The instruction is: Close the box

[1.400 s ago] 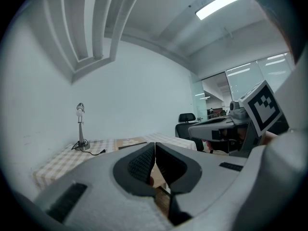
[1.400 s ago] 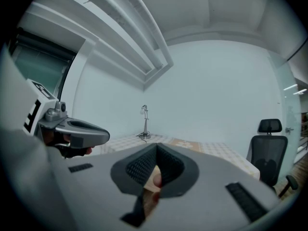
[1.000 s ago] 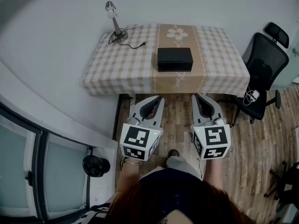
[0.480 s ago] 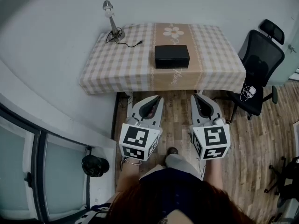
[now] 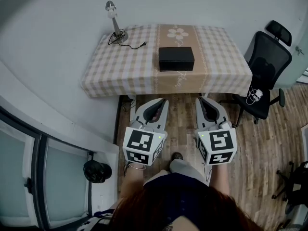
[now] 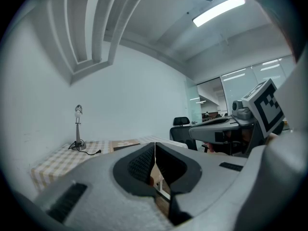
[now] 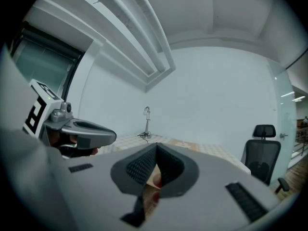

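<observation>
In a white-walled office, the black box (image 5: 176, 58) sits centred on the checked counter (image 5: 120, 66), well beyond the left hand-held gripper (image 5: 160, 102) and right hand-held gripper (image 5: 202, 102), both pinched together and empty; a level, centred approach to its top looks best.

The person is holding two grippers, one left gripper (image 5: 161, 101) and one right gripper (image 5: 201, 100), and each is carrying one marker cube (image 5: 143, 146), so two cubes are showing. One table (image 5: 125, 66) is standing ahead, and it is carrying one black box (image 5: 176, 58), one lamp (image 5: 114, 20) and one cable (image 5: 137, 46). One black office chair (image 5: 267, 57) is standing beside the table, and one dark round object (image 5: 91, 170) is lying low at the left.
</observation>
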{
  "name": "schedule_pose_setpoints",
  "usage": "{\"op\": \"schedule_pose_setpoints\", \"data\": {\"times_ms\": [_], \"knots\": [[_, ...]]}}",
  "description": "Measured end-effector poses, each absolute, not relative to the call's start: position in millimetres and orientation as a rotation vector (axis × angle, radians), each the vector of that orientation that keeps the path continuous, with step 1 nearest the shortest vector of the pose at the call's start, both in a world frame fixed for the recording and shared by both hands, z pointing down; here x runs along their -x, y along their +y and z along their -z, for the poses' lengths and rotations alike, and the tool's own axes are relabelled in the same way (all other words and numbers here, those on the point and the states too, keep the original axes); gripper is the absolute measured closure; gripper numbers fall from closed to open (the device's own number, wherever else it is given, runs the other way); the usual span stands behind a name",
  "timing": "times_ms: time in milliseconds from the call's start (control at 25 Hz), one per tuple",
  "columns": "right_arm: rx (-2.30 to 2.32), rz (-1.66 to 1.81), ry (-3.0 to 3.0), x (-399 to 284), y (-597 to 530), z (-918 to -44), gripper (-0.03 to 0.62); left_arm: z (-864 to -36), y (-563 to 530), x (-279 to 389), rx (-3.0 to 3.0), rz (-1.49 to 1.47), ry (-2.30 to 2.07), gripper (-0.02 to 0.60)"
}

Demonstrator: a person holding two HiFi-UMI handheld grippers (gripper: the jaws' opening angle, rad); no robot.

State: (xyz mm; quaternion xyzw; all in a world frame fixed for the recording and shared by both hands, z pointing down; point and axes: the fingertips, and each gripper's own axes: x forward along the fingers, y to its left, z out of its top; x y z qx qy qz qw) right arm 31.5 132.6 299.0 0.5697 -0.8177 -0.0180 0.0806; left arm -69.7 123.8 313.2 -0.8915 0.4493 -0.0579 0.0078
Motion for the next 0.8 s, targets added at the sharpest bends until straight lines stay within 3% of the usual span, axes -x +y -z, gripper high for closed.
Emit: {"op": "schedule_pose_setpoints", "data": {"times_ms": [800], "knots": [[-1.704,0.06,-2.444,-33.3,128.7,-299.1,0.577,-314.8,115.7,59.9,2.797,0.195,1.37,0.554]]}}
